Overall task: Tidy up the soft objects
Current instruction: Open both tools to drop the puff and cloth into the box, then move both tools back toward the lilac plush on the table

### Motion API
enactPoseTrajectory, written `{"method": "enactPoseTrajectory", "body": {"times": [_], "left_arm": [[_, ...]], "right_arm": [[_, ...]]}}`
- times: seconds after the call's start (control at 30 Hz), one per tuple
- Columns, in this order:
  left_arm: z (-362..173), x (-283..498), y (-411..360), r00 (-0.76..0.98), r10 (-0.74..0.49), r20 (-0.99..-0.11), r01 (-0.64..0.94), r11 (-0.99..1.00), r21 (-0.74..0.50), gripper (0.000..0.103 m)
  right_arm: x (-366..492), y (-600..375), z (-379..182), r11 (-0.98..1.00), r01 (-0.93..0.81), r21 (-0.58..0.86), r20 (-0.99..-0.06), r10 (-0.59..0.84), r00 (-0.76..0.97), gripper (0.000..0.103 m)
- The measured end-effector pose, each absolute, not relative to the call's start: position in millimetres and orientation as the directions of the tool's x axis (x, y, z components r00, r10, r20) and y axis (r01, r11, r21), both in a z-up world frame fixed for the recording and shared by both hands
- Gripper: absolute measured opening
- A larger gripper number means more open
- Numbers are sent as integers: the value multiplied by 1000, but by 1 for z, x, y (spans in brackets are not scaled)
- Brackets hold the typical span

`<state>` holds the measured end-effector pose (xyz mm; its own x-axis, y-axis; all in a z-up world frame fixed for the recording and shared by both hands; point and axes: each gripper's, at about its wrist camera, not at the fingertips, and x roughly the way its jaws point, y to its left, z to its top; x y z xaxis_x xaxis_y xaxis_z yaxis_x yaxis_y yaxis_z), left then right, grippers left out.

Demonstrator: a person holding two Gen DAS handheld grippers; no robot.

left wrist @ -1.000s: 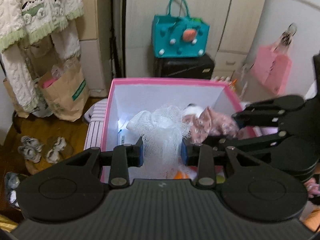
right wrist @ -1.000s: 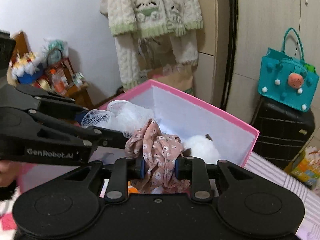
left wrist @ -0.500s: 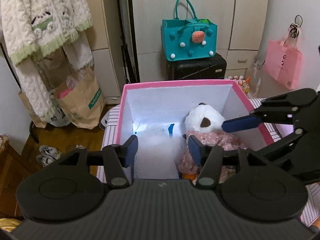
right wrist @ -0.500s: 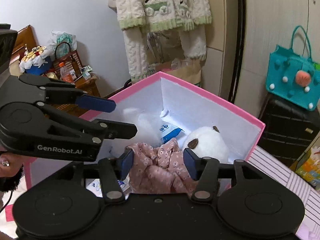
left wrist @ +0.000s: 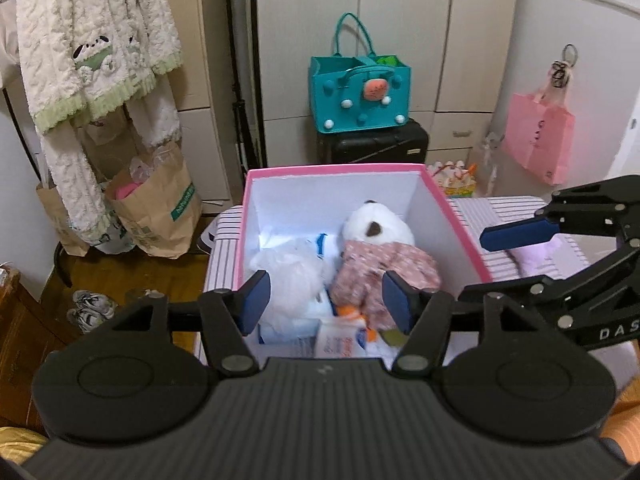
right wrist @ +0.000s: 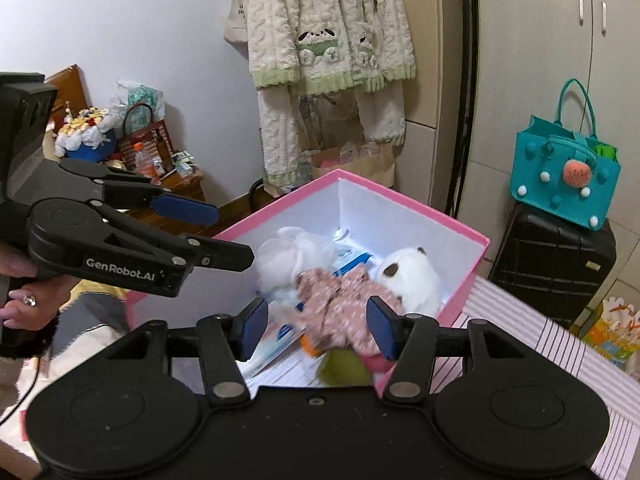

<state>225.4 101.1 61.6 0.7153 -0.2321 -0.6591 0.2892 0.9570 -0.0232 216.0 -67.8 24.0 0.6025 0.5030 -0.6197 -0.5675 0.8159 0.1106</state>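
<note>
The pink box (left wrist: pixel 456 216) holds everything: a white mesh puff (left wrist: pixel 292 272) on its left side, a floral cloth (left wrist: pixel 384 268) beside it, and a white plush toy (left wrist: pixel 376 230) behind the cloth. The left tool (left wrist: pixel 326 300) hangs above the box, its jaws opening with nothing between them. The right tool (right wrist: pixel 316 322) is released, empty too.

A second ago the left hand-held gripper (left wrist: pixel 324 300) pinched the white mesh puff (left wrist: pixel 292 276) and the right hand-held gripper (right wrist: pixel 316 320) the pink floral cloth (right wrist: pixel 340 308). Both now lie loose in the pink-rimmed box (left wrist: pixel 336 170); the left jaws are opening, the right jaws spread, both grippers lifted back toward six o'clock.
</note>
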Motion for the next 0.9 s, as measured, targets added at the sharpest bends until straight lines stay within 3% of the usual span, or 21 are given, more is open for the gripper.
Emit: {"method": "enactPoseTrajectory", "body": {"times": [0.27, 0.47, 0.9], "left_arm": [[96, 162, 111, 659, -412, -629, 412, 898, -156, 68], [113, 117, 98, 699, -379, -606, 441, 896, -52, 73], [107, 74, 49, 604, -444, -662, 585, 811, -10, 76]], "right_arm": [[169, -87, 37, 808, -563, 175, -604, 540, 587, 60], [132, -104, 41, 808, -563, 172, -599, 540, 592, 60], [55, -154, 26, 828, -544, 135, -582, 511, 632, 64]]}}
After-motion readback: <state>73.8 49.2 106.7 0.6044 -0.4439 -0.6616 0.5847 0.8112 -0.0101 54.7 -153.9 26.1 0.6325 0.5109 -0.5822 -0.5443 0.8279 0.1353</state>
